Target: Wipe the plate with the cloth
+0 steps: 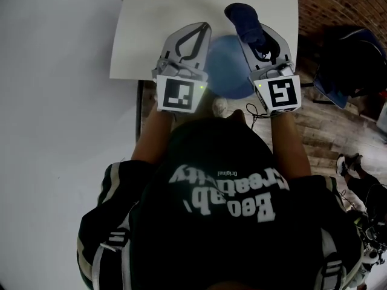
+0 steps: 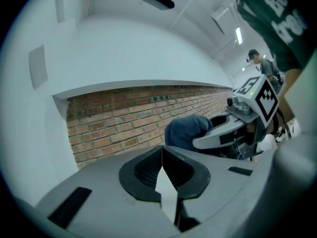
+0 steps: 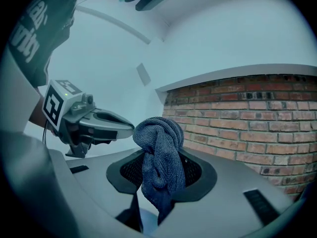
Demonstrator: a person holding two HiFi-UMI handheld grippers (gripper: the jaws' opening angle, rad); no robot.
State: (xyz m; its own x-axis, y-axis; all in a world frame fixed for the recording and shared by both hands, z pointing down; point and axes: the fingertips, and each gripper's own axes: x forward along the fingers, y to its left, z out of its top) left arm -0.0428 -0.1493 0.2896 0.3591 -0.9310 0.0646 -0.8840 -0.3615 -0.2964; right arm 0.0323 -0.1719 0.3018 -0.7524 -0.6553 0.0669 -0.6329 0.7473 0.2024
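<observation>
A round blue plate [image 1: 230, 71] sits between my two grippers at the front edge of the white table [image 1: 151, 29], partly past that edge. I cannot tell whether it rests on the table. My right gripper [image 1: 251, 32] is shut on a dark blue cloth [image 1: 245, 18], which bunches above the jaws and hangs down between them [image 3: 158, 138]. A strip of the plate [image 3: 143, 221] shows below the cloth. My left gripper [image 1: 204, 28] stands just left of the plate with its tips touching [image 2: 162, 150]. Only a pale wedge shows behind them.
A red brick wall [image 3: 247, 113] runs beyond the table. A dark bag or seat [image 1: 351, 59] stands on the wooden floor [image 1: 320, 122] to the right. A plain white surface [image 1: 54, 101] fills the left side.
</observation>
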